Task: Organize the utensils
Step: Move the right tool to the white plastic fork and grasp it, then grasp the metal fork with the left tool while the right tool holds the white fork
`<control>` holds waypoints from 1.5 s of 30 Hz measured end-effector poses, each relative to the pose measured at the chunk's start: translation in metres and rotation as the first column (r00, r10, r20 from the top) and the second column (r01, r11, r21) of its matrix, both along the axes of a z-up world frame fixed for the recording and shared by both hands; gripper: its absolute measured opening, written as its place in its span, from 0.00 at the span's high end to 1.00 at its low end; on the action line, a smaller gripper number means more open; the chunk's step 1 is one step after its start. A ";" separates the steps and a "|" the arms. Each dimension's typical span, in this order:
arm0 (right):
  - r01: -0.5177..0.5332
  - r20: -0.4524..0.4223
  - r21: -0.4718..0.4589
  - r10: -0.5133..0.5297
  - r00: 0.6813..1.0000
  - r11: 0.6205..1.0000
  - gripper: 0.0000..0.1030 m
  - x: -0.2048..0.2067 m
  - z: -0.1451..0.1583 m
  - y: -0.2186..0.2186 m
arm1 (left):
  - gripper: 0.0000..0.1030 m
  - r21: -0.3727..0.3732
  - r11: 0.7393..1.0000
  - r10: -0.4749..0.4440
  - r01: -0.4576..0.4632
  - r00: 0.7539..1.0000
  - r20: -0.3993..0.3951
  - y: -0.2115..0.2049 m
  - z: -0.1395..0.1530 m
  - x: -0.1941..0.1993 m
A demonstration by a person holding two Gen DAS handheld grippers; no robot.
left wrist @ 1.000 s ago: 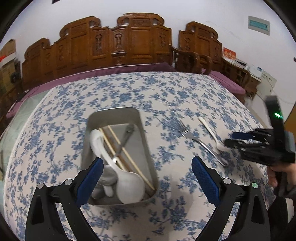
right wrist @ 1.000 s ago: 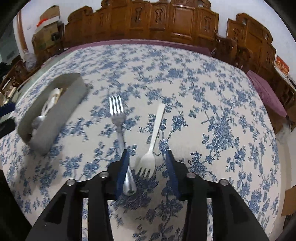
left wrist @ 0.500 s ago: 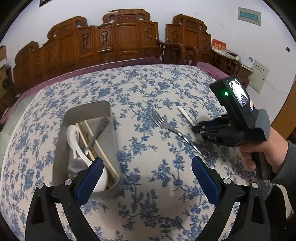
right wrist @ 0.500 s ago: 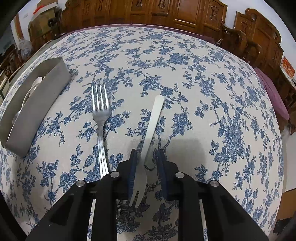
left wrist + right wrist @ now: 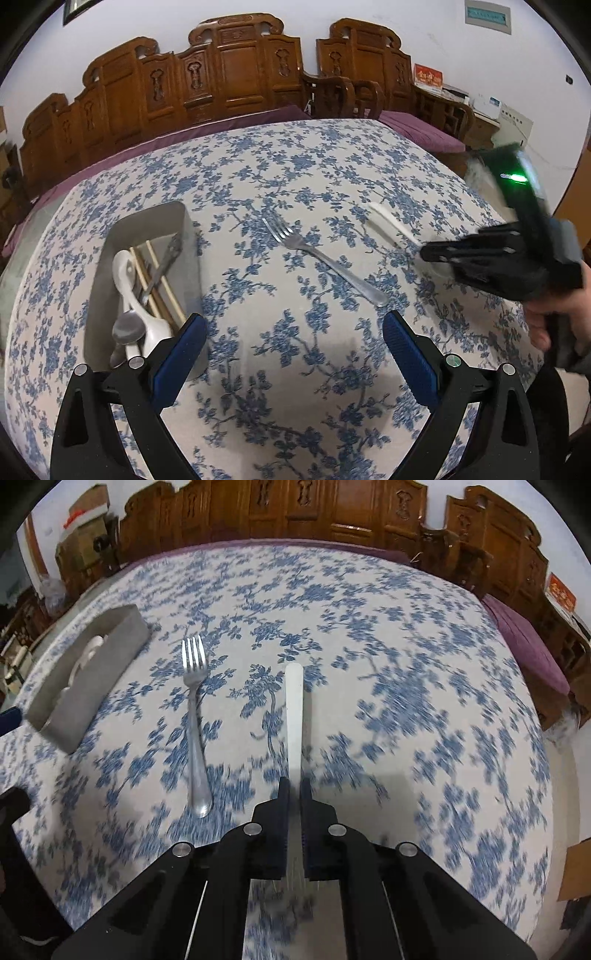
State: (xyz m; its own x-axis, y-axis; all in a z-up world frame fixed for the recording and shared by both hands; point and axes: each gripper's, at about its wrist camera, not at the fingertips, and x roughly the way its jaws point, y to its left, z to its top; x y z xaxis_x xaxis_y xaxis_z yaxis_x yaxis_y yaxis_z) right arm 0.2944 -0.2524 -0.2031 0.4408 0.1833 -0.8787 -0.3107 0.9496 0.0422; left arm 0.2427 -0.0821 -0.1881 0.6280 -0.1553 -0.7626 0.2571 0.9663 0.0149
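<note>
My right gripper is shut on a white plastic fork, gripping its tine end, and holds it lifted above the table; the handle points away. In the left wrist view the right gripper holds the white fork at the right. A metal fork lies on the tablecloth to its left, also in the left wrist view. A grey metal tray holds a white spoon, chopsticks and metal utensils. My left gripper is open and empty, beside the tray.
The round table wears a blue floral cloth. Carved wooden chairs stand behind it. The tray also shows at the left of the right wrist view. A cardboard box sits off the table's right edge.
My right gripper has closed on the white fork and raised it off the cloth. The left gripper has drifted right, away from above the tray.
</note>
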 end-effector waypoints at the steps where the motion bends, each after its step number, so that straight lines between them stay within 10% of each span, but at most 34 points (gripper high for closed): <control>1: 0.005 0.004 0.008 -0.005 1.000 1.000 0.94 -0.005 0.002 -0.004 | 0.10 0.005 1.000 -0.005 0.005 1.000 -0.005 -0.005 -0.002 0.003; 29: 0.054 0.068 0.039 -0.057 0.996 0.998 0.94 -0.039 0.024 -0.053 | 0.11 0.061 0.994 0.098 -0.089 0.983 -0.156 -0.051 -0.051 0.114; 45: 0.043 0.075 0.039 -0.046 0.996 0.998 0.93 -0.041 0.028 -0.050 | 0.55 0.066 0.989 0.148 -0.135 0.958 -0.244 -0.048 -0.075 0.132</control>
State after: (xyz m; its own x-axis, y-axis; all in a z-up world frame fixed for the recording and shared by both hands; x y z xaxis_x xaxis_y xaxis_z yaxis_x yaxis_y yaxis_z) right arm 0.2533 -0.3027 -0.1756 0.5141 0.1944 -0.8354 -0.2722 0.9606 0.0561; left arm 0.3743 -0.1297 -0.2627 0.4317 -0.0379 -0.9012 0.1193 0.9927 0.0154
